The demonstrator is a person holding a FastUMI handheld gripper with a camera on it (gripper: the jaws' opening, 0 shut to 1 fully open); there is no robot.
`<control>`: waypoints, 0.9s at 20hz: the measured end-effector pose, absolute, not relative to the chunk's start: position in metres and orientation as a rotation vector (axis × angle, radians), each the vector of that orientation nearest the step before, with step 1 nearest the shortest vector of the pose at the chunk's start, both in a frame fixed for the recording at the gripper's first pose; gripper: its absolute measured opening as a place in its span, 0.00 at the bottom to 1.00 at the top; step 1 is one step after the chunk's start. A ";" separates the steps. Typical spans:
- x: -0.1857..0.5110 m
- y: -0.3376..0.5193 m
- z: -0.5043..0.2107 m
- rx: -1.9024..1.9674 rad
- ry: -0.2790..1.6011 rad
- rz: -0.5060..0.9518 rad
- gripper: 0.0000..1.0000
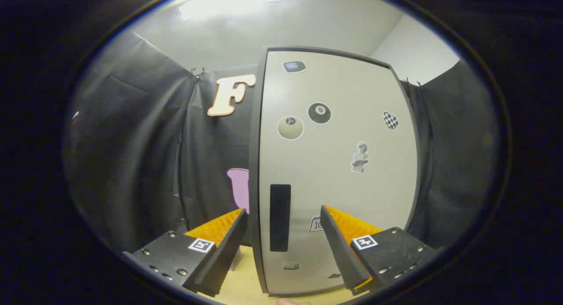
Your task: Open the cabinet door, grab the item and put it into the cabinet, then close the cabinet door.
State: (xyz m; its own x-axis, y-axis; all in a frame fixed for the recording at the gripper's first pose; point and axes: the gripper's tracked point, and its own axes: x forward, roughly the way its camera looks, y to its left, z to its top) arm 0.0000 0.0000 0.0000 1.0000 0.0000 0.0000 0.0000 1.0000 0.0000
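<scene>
A pale cabinet door [338, 164] with a dark frame stands shut right ahead of me, with several stickers on it. Its black vertical handle [280, 218] sits low on the door's left side, just beyond the gap between my fingers. My gripper [282, 217] is open, the fingers spread wide with nothing held; the left finger [220, 234] lies off the door's left edge and the right finger [347, 239] is in front of the door panel.
The cabinet rests on a light wooden tabletop [246, 278]. Black cloth walls [132, 155] hang to the left and to the right of the cabinet. A white wall and ceiling show above.
</scene>
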 end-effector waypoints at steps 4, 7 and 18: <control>0.002 -0.001 0.000 -0.008 0.005 -0.022 0.98; 0.004 -0.003 0.000 -0.003 0.005 -0.042 0.98; 0.033 0.011 -0.024 0.015 0.079 -0.013 0.98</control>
State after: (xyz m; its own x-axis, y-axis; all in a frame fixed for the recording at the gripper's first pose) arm 0.0334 0.0110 -0.0240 0.9968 -0.0128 -0.0790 0.0140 0.9998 0.0148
